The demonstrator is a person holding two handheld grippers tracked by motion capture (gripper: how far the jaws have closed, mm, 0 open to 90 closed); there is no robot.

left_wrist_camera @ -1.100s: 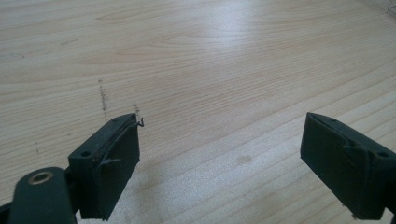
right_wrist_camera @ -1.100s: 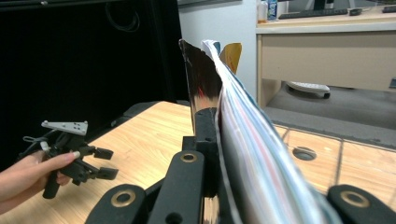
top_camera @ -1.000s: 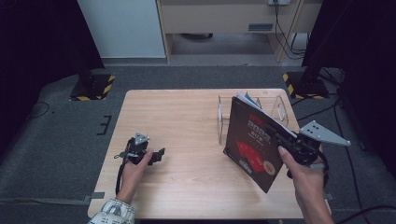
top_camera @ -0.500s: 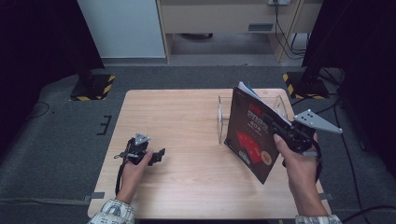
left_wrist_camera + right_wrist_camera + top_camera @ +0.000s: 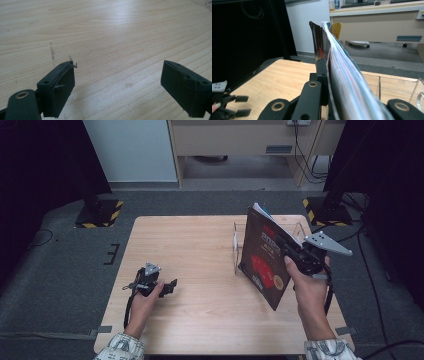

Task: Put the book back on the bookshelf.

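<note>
A thick magazine [image 5: 262,257] with a dark cover and red artwork is held almost upright over the right side of the wooden table [image 5: 200,245]. My right gripper [image 5: 286,252] is shut on its right edge. In the right gripper view the magazine [image 5: 339,62] shows edge-on, clamped between the jaws of my right gripper [image 5: 327,68], its pages fanning upward. My left gripper [image 5: 171,286] rests low near the table's front left, held by a hand. In the left gripper view my left gripper [image 5: 118,67] has its jaws wide apart over bare wood, with nothing between them.
A clear acrylic stand [image 5: 236,247] sits on the table just behind the magazine, and its wall [image 5: 384,87] shows past the pages. Dark stands with yellow-black striped bases [image 5: 100,212] flank the table. A desk and cables are beyond the far edge.
My right gripper has carried the magazine left and a little farther from the person, toward the acrylic stand, and the magazine stands more upright. The left gripper has stayed put.
</note>
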